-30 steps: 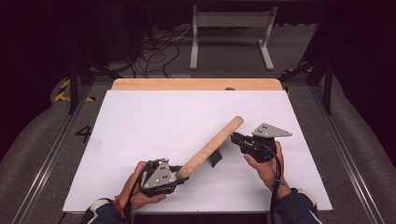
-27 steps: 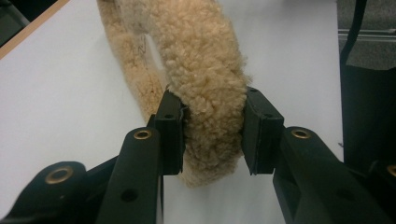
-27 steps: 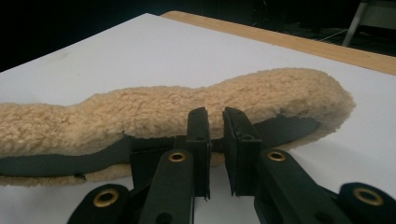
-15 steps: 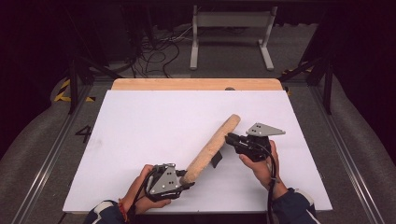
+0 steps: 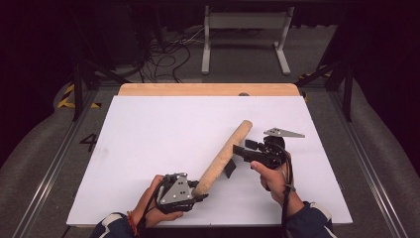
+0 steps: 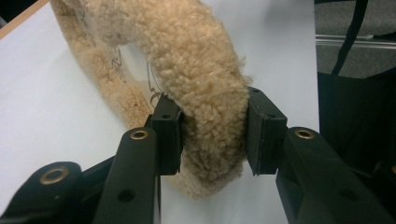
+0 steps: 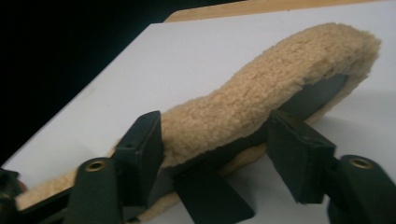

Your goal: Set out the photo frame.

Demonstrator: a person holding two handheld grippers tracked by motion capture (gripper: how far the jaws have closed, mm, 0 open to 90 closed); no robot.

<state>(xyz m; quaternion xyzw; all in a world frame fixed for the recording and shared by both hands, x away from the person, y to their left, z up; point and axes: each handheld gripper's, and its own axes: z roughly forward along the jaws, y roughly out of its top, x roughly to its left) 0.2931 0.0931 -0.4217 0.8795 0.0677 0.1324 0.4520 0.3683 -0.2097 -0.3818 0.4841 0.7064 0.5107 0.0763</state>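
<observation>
A long tan fleece pad (image 5: 225,153) lies aslant on the white board (image 5: 148,129), its far end raised. The left gripper (image 5: 199,191) is shut on its near end, and its pads (image 6: 168,133) squeeze the fleece (image 6: 201,84) from both sides. At the pad's middle the right gripper (image 5: 238,150) stands open; its jaws have just been opening. In the right gripper view the fleece (image 7: 261,102) and its black flap (image 7: 210,196) lie between the right gripper's (image 7: 219,149) spread pads, which do not press on them.
A wooden strip (image 5: 208,89) borders the board's far edge. Beyond it stand a grey metal frame (image 5: 242,29) and loose cables (image 5: 168,59) on the floor. A "4" mark (image 5: 89,143) sits left of the board.
The right gripper's jaws have spread apart at the pad's middle. The pad's far end has shifted slightly left. The left gripper keeps its hold.
</observation>
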